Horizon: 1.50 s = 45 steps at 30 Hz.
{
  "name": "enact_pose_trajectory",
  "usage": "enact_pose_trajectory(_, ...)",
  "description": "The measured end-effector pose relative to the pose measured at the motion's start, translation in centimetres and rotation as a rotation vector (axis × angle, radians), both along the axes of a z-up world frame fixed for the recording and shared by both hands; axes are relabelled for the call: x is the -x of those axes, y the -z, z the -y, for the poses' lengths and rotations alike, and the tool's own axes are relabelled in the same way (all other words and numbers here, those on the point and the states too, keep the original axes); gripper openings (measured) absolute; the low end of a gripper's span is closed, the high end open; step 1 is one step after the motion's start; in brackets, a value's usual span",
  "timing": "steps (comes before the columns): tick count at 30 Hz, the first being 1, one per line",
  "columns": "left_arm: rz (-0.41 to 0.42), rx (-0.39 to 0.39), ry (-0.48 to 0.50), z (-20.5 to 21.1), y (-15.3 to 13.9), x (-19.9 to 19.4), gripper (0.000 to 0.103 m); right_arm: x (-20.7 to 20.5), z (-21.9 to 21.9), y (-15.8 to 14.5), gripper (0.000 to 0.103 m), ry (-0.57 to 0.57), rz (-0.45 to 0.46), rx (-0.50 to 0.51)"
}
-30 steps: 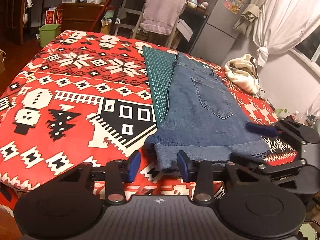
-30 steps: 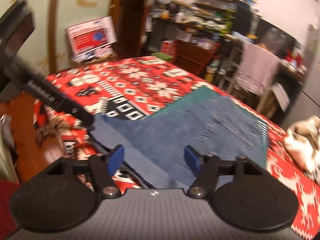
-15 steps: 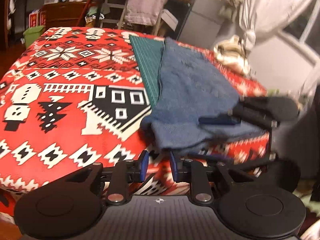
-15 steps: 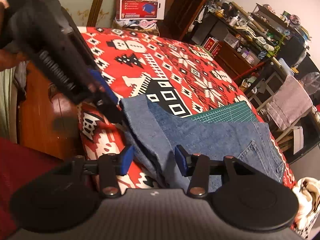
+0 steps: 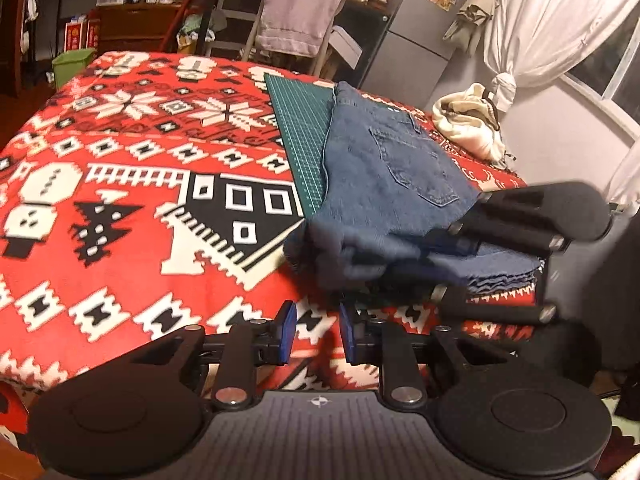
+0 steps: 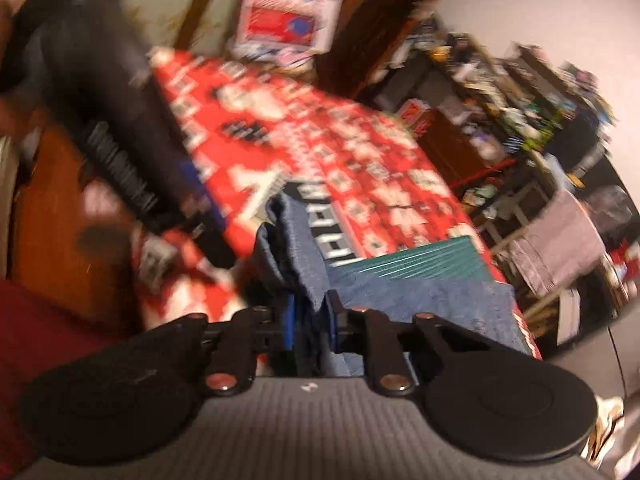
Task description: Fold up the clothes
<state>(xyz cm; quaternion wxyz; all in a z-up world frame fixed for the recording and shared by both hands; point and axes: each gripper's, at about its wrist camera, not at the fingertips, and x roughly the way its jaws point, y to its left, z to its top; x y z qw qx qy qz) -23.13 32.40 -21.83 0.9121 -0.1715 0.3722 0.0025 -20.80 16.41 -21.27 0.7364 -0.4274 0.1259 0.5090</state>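
The left tool (image 5: 314, 332) is hovering at the near edge of the surface (image 5: 120, 184), and its blue pads (image 5: 287, 330) are standing a little apart with nothing between them. It is pointing toward the near hem of the jeans (image 5: 384, 168), which is just ahead of it but not touching it.

The right tool (image 6: 310, 326) is closing on a bunch of denim: a fold of the jeans (image 6: 420, 300) is sitting between its blue pads (image 6: 289, 326). The right wrist picture is blurred, so the grip seems firm but I cannot be fully sure. In the left wrist view, the right tool (image 5: 472, 246) is reaching in from the right side and is lying over the near corner of the jeans, where the cloth is looking bunched and smeared.

The jeans are lying folded on the right part of the surface, with a back pocket facing up. They are partly covering a green mat (image 5: 304, 128), which is showing along their left side. A red patterned cloth is covering the surface. A cream garment (image 5: 468, 124) is lying near the far right corner, apart from the jeans. Behind the surface a towel (image 5: 300, 12) is hanging over a chair.
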Motion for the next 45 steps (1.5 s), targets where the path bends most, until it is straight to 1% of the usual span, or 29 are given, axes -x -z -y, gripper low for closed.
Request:
enact_pose_trajectory(1, 0.01, -0.007, 0.003, 0.1, -0.2, -0.1, 0.022, -0.4, 0.1, -0.4, 0.016, 0.02, -0.026, -0.026)
enact_pose_trajectory(4, 0.045, 0.002, 0.01, 0.1, -0.6, -0.7, 0.022, -1.9, 0.6, -1.3, 0.016, 0.054, -0.119, -0.056)
enact_pose_trajectory(6, 0.057, -0.002, 0.008, 0.0, -0.6, -1.4, 0.022, -2.4, 0.6, -1.5, 0.017, 0.054, -0.158, -0.058)
enact_pose_trajectory(8, 0.06, -0.012, -0.002, -0.2, -0.6, -2.0, 0.022, -2.5, 0.6, -1.5, 0.019, 0.057, -0.164, -0.051)
enact_pose_trajectory(10, 0.062, -0.008, -0.008, -0.5, -0.4, -2.6, 0.022, -2.2, 0.5, -1.3, 0.028, 0.044, -0.145, -0.044)
enact_pose_trajectory(12, 0.062, -0.018, 0.002, -0.6, -0.4, -2.9, 0.022, -1.7, 0.3, -1.1, 0.029, 0.027, -0.117, -0.028)
enact_pose_trajectory(14, 0.062, -0.043, 0.019, -0.6, -0.4, -2.9, 0.023, -1.6, -0.1, -0.8, 0.028, 0.033, -0.119, -0.019)
enact_pose_trajectory(15, 0.059, -0.063, 0.028, -0.5, -0.4, -2.8, 0.023, -1.7, -0.3, -0.8, 0.02, 0.041, -0.125, -0.016)
enact_pose_trajectory(16, 0.054, -0.084, 0.029, -0.4, -0.4, -2.7, 0.023, -2.1, -0.5, -0.9, 0.016, 0.056, -0.143, -0.024)
enact_pose_trajectory(17, 0.048, -0.103, 0.027, -0.4, -0.3, -2.5, 0.02, -2.6, -0.3, -1.1, 0.015, 0.08, -0.187, -0.045)
enact_pose_trajectory(18, 0.04, -0.116, 0.012, -0.6, -0.2, -2.3, 0.013, -3.2, -0.1, -1.3, 0.014, 0.103, -0.232, -0.066)
enact_pose_trajectory(19, 0.032, -0.124, -0.003, -0.8, 0.0, -2.2, 0.012, -3.8, 0.0, -1.5, 0.013, 0.127, -0.276, -0.087)
enact_pose_trajectory(20, 0.033, -0.103, -0.011, -1.2, 0.0, -2.0, 0.012, -4.4, 0.2, -1.7, 0.013, 0.15, -0.32, -0.108)
enact_pose_trajectory(21, 0.035, -0.079, -0.018, -1.7, 0.0, -1.7, 0.012, -4.0, 0.3, -1.6, 0.013, 0.126, -0.297, -0.098)
enact_pose_trajectory(22, 0.045, -0.038, -0.017, -2.3, 0.0, -1.3, 0.012, -3.7, 0.4, -1.5, 0.013, 0.103, -0.274, -0.089)
enact_pose_trajectory(24, 0.054, 0.007, -0.014, -3.1, -0.2, -0.8, 0.012, -3.1, 0.7, -1.2, 0.013, 0.056, -0.228, -0.07)
enact_pose_trajectory(27, 0.033, 0.006, -0.022, -3.6, -0.1, -0.3, 0.012, -0.6, 0.4, 0.6, 0.014, -0.054, -0.09, 0.039)
enact_pose_trajectory(29, 0.021, 0.008, -0.026, -3.8, 0.1, 0.0, 0.012, 0.6, 0.4, 1.5, 0.019, -0.086, -0.037, 0.074)
enact_pose_trajectory(30, 0.016, 0.009, -0.028, -3.9, 0.2, 0.2, 0.012, 1.0, 0.4, 1.9, 0.025, -0.097, -0.018, 0.086)
enact_pose_trajectory(31, 0.015, 0.016, -0.029, -3.9, 0.3, 0.4, 0.012, 1.2, 0.3, 2.0, 0.028, -0.098, -0.015, 0.074)
enact_pose_trajectory(34, 0.014, 0.035, -0.038, -4.1, 0.5, 0.9, 0.012, 1.9, 0.0, 1.7, 0.03, -0.093, 0.009, 0.033)
enact_pose_trajectory(36, 0.01, 0.047, -0.048, -4.1, 0.7, 1.2, 0.012, 2.1, -0.7, 2.2, 0.03, -0.105, 0.024, 0.048)
enact_pose_trajectory(38, 0.011, 0.052, -0.05, -4.1, 0.6, 1.2, 0.012, 2.3, -1.4, 2.8, 0.027, -0.111, 0.031, 0.066)
enact_pose_trajectory(40, 0.017, 0.059, -0.049, -4.1, 0.4, 1.3, 0.012, 2.4, -1.6, 2.9, 0.026, -0.089, 0.02, 0.048)
enact_pose_trajectory(42, 0.024, 0.097, -0.049, -4.3, 0.4, 1.3, 0.012, 2.3, -1.6, 2.8, 0.027, -0.06, -0.009, 0.027)
enact_pose_trajectory(43, 0.028, 0.118, -0.049, -4.4, 0.3, 1.4, 0.012, 2.0, -1.6, 2.8, 0.031, -0.049, -0.032, 0.017)
enact_pose_trajectory(44, 0.032, 0.146, -0.047, -4.5, 0.3, 1.3, 0.012, 1.9, -1.4, 2.5, 0.033, -0.039, -0.061, -0.001)
enact_pose_trajectory(45, 0.036, 0.177, -0.046, -4.6, 0.2, 1.3, 0.013, 1.8, -1.1, 2.0, 0.033, -0.031, -0.093, -0.023)
